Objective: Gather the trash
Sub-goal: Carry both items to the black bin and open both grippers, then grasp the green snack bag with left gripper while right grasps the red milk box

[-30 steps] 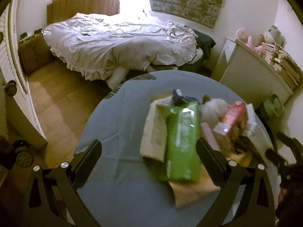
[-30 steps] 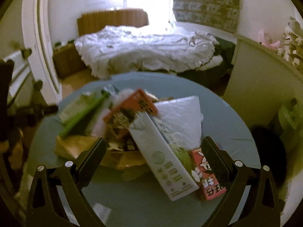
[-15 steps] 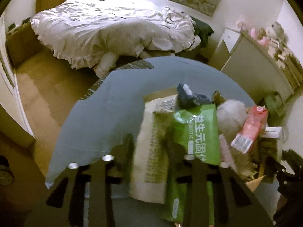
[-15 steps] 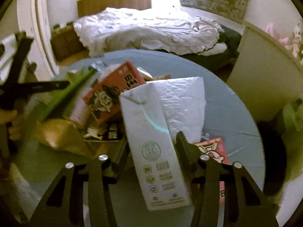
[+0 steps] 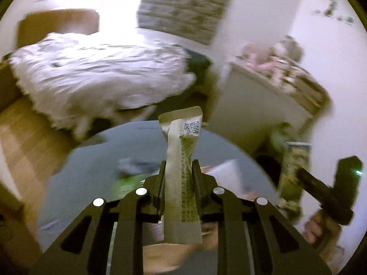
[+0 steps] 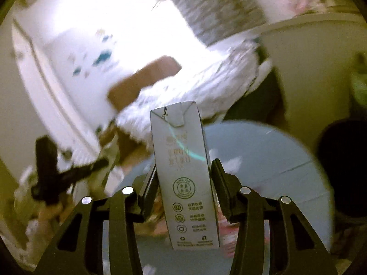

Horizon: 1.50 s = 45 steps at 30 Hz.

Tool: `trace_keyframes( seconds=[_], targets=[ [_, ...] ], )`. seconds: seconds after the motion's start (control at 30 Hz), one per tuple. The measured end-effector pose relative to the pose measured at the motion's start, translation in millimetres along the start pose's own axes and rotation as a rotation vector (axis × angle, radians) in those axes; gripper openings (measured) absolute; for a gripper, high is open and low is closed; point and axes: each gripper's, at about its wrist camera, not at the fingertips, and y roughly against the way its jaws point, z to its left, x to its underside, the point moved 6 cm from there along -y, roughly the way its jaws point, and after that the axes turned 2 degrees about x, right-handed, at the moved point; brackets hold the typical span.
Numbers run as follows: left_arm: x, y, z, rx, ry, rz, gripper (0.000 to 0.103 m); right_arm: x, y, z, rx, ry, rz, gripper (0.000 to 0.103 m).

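L gripper (image 5: 178, 171), left wrist view: clenched on a flattened pale sachet (image 5: 181, 171) w/ green print & a QR code near its top. Both pads press its sides at mid-frame; sachet stands roughly upright, top flap reaching above the table's far edge, bottom end hanging down past the pads toward the frame bottom. It's lifted clear of the round blue-grey table (image 5: 87, 171). Leftover trash (image 5: 130, 176) on the table behind the gripper: green wrapper, smth dark, a white sheet to the right — all blurred, can't sort them properly.

R gripper (image 6: 183, 176), right wrist view: grasping a white drink carton (image 6: 183, 171), pads on its two narrow sides, carton upright in frame centre, folded top pointing up, printed logos facing the cam. Carton is off the table (image 6: 263, 160), which shows light blue at lower right. Pink/red packaging (image 6: 226, 229) is visible low behind the carton, blurred.

Each gripper shows in the other's view: R one at lower right of the left view w/ the carton, a person's hand (image 5: 318, 226) on its handle; L one at left of the right view w/ the sachet.

Background, heavy blur: bed w/ white duvet (image 5: 98, 78) at upper left of left view, white cabinet (image 5: 252, 105) w/ soft toys on top at right, wood floor (image 5: 27, 137) at left.
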Motion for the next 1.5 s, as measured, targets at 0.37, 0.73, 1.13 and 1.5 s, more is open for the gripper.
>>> trace_keyframes(
  seconds=[0.37, 0.73, 1.13, 1.5],
  targets=[
    [15, -154, -211, 0.384, -0.103, 0.232, 0.022, -31, 11, -201, 0.363, -0.278, -0.062, 0.046],
    [64, -284, -297, 0.373, -0.151, 0.461, 0.022, 18, 1, -290, 0.402, -0.449, 0.015, 0.046],
    [78, -311, -295, 0.261, -0.189, 0.5, 0.061, 2, -17, -322, 0.437, -0.485, 0.065, 0.068],
    [60, -234, -283, 0.293, -0.159, 0.372, 0.069, -6, -18, -294, 0.445, -0.393, 0.005, 0.07]
  ],
)
